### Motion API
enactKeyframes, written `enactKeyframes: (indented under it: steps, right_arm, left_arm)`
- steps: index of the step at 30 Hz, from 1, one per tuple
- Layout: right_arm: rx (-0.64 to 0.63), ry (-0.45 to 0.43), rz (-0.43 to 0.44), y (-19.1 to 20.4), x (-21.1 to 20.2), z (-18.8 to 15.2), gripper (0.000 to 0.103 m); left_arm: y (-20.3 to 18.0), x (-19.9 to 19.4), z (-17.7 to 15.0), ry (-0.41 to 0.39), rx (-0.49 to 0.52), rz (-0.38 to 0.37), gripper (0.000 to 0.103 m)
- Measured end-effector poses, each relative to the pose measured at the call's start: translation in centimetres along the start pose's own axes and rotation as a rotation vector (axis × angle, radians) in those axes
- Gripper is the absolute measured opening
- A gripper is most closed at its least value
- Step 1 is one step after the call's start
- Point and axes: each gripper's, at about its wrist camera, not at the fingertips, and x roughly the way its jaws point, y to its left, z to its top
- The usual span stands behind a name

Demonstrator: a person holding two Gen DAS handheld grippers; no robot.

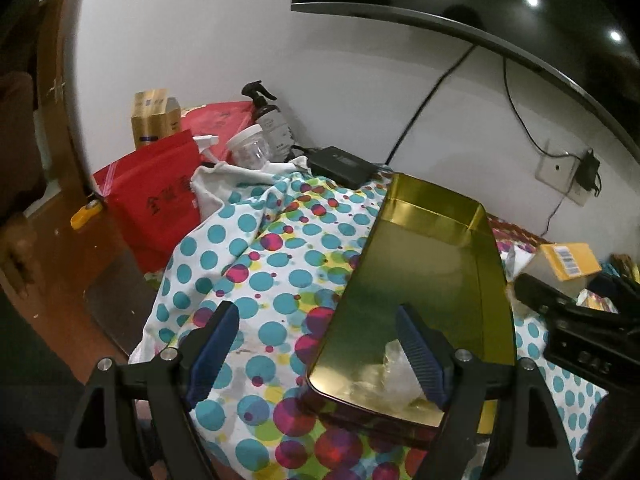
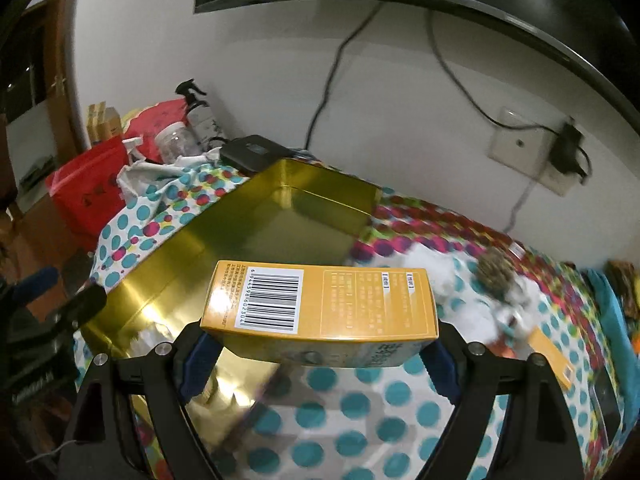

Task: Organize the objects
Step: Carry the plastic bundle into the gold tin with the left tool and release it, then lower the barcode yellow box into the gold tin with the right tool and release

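Observation:
A gold metal tin (image 1: 432, 280) lies open on a spotted cloth (image 1: 272, 264), with clear crumpled plastic (image 1: 384, 376) at its near end. My left gripper (image 1: 320, 344) is open over the tin's near left wall, one finger inside and one outside. My right gripper (image 2: 316, 344) is shut on an orange box with a barcode (image 2: 320, 304) and holds it above the cloth by the tin's (image 2: 240, 240) right side. The orange box also shows in the left wrist view (image 1: 568, 260).
Red bags (image 1: 156, 200), a gold carton (image 1: 152, 116), a clear jar (image 1: 250, 148), a spray bottle (image 1: 272, 120) and a black adapter (image 1: 340, 164) crowd the back left. A wall socket with a plug (image 2: 560, 152) is at right. Another orange box (image 2: 552, 356) lies on the cloth.

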Motion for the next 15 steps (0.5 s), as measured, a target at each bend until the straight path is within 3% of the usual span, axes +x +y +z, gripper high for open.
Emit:
enactKeyframes:
  steps: [15]
  right_arm:
    - [-0.039, 0.061, 0.008, 3.5, 5.2, 1.5, 0.088]
  left_arm:
    - [1.4, 1.6, -0.2, 0.032, -0.041, 0.012, 0.082]
